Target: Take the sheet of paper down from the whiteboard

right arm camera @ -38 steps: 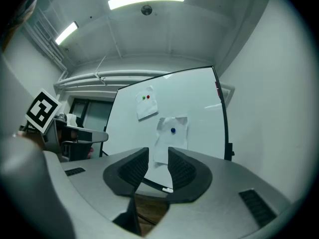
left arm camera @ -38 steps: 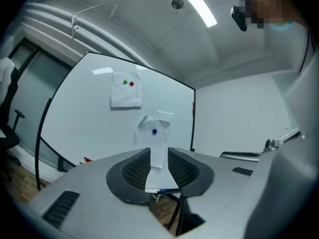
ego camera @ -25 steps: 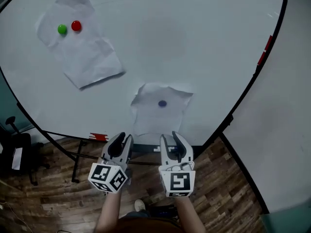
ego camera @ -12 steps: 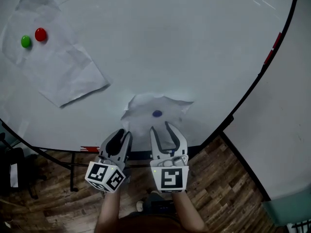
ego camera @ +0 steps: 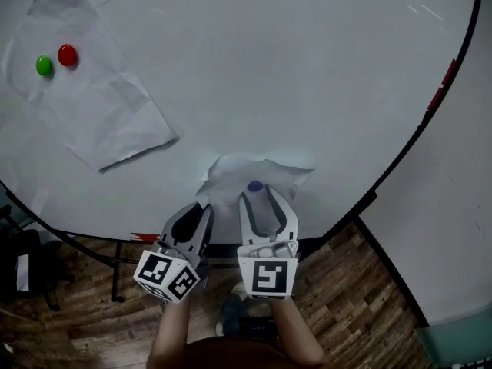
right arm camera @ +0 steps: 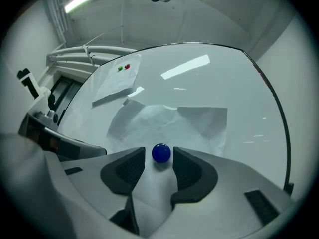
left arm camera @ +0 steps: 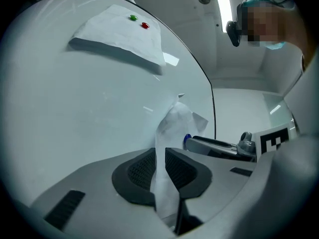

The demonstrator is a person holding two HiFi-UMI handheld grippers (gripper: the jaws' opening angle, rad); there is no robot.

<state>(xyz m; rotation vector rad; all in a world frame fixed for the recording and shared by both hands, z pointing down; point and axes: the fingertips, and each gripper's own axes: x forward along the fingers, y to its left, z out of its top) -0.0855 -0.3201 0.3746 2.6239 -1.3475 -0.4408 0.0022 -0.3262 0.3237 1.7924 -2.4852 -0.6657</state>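
Observation:
A small crumpled sheet of paper (ego camera: pixel 231 177) hangs low on the whiteboard (ego camera: pixel 269 68), pinned by a blue round magnet (ego camera: pixel 254 186). My left gripper (ego camera: pixel 201 209) is at the sheet's lower left edge; in the left gripper view its jaws (left arm camera: pixel 160 159) are shut on a fold of the paper (left arm camera: pixel 172 128). My right gripper (ego camera: pixel 266 197) points at the sheet's middle. In the right gripper view its jaws (right arm camera: pixel 160 157) are opening, with the blue magnet (right arm camera: pixel 161 153) between the tips and a small gap on each side. The paper (right arm camera: pixel 169 121) spreads behind it.
A larger sheet (ego camera: pixel 92 106) is pinned at the board's upper left by a green magnet (ego camera: pixel 44 66) and a red magnet (ego camera: pixel 68 54). The black board frame (ego camera: pixel 400 160) curves down the right side. Wooden floor (ego camera: pixel 84 306) and a dark chair (ego camera: pixel 19 264) lie below.
Both grippers moved up toward the board. The left one reached the sheet's lower left edge, and the right one's jaws spread wider and came round the blue magnet.

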